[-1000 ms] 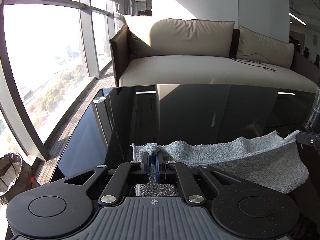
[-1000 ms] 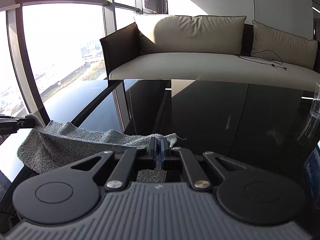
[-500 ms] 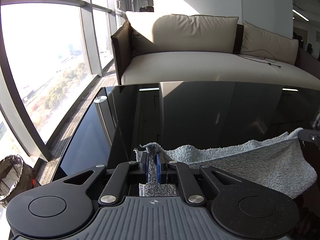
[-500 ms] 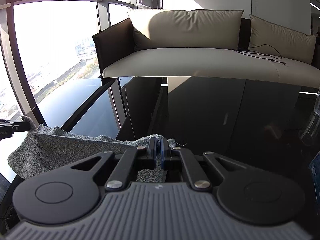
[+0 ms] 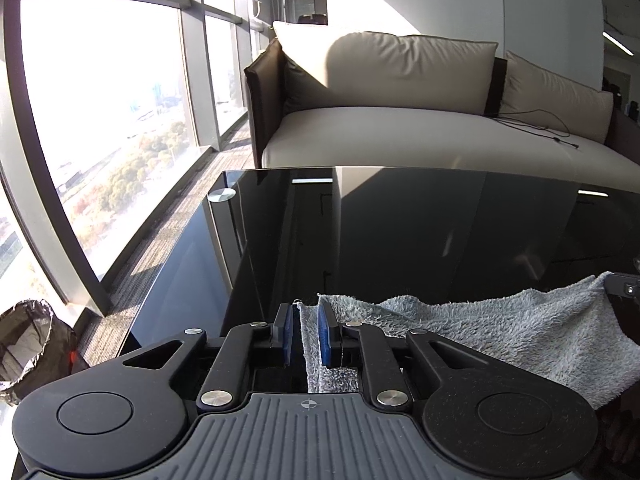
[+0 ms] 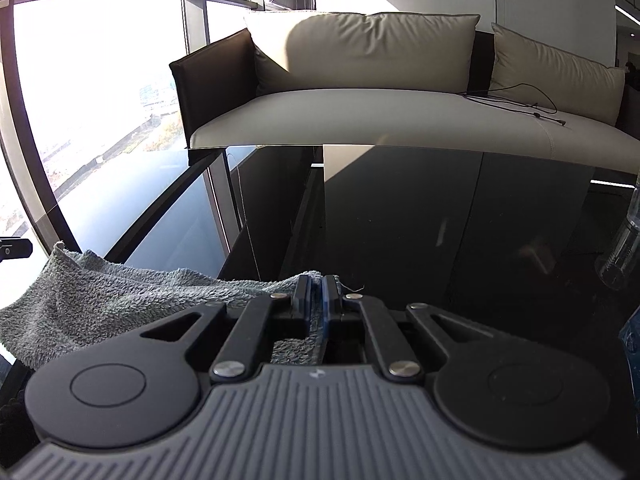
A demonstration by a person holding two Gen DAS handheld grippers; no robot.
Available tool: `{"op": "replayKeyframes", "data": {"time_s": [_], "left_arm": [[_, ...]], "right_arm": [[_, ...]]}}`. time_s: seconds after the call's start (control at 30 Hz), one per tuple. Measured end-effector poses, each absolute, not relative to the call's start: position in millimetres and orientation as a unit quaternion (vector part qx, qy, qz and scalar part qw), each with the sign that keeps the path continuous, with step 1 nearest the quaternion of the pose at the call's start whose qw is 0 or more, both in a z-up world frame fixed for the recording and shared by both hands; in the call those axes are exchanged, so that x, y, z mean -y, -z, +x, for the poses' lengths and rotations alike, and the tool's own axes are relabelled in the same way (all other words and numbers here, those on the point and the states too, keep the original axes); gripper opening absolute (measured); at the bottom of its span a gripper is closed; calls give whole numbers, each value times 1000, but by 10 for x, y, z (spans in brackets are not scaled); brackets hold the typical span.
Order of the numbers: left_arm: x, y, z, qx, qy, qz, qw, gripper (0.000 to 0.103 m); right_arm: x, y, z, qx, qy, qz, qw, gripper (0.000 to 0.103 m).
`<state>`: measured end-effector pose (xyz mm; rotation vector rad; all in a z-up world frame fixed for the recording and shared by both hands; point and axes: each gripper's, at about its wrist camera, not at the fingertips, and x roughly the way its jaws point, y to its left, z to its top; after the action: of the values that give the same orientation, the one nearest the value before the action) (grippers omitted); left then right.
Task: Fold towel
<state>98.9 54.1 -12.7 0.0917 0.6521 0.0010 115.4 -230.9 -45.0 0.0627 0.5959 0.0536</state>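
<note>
where the glossy black glass table (image 5: 400,232) mirrors a cream leather sofa (image 5: 400,136), a fluffy grey terry towel (image 5: 500,332) sags toward 3 o'clock; left gripper (image 5: 308,334) pads parted beside its hem, right gripper (image 6: 318,300) pinching the opposite corner.

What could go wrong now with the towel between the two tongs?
1. The left tongs stand parted around the towel corner, so it may slip out.
2. The right tongs pinch only an edge strip, which could pull free.
3. The plastic bottle stands close on the glass table; a swing could knock it.
</note>
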Motion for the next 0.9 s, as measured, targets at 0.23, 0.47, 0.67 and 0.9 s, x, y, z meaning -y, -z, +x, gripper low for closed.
{"op": "replayKeyframes", "data": {"time_s": [0.23,0.47,0.67,0.9], "left_arm": [[-491,177,967,-332,5,64,941,14],[-525,205,909,-346,16,57,937,15],[-523,228,924,-341,30,45,938,15],[-571,289,1073,-340,32,28,939,18]], "right_arm": [[2309,347,1051,-255,-10,-6,967,51],[2381,381,922,-293,-27,-6,956,51],[2297,412,850,-305,-49,-11,951,51],[2211,433,845,-313,-60,-12,948,51]]}}
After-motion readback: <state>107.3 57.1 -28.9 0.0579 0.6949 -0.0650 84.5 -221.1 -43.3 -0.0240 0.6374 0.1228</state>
